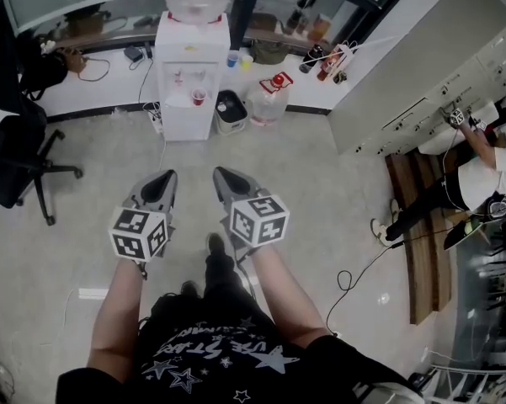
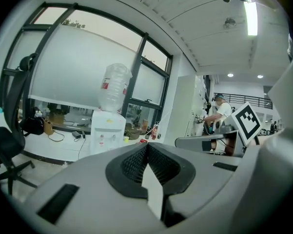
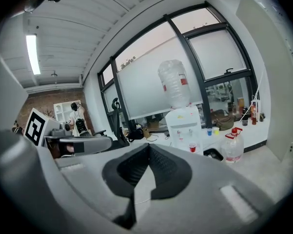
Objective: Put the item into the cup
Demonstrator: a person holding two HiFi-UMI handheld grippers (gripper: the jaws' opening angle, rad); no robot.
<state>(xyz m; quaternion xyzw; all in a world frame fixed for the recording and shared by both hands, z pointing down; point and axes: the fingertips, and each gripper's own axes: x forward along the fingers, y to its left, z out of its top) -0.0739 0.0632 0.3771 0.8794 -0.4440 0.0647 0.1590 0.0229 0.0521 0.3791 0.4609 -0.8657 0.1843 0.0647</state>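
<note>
Both grippers are held at waist height over the floor and point at a white water dispenser (image 1: 192,74). My left gripper (image 1: 163,179) is shut, its jaws closed on each other with nothing between them, as the left gripper view (image 2: 147,148) shows. My right gripper (image 1: 222,177) is shut and empty too (image 3: 146,148). A small red cup (image 1: 199,97) stands on the dispenser's drip shelf, well ahead of both grippers, and also shows in the right gripper view (image 3: 192,147). A blue cup (image 1: 232,58) and a yellow cup (image 1: 247,60) sit on the counter beside the dispenser.
A water jug with a red cap (image 1: 268,99) and a black bin (image 1: 230,112) stand on the floor right of the dispenser. A black office chair (image 1: 17,154) is at the left. A tall white cabinet (image 1: 421,66) and a person (image 1: 480,175) are at the right. Cables lie on the floor (image 1: 354,276).
</note>
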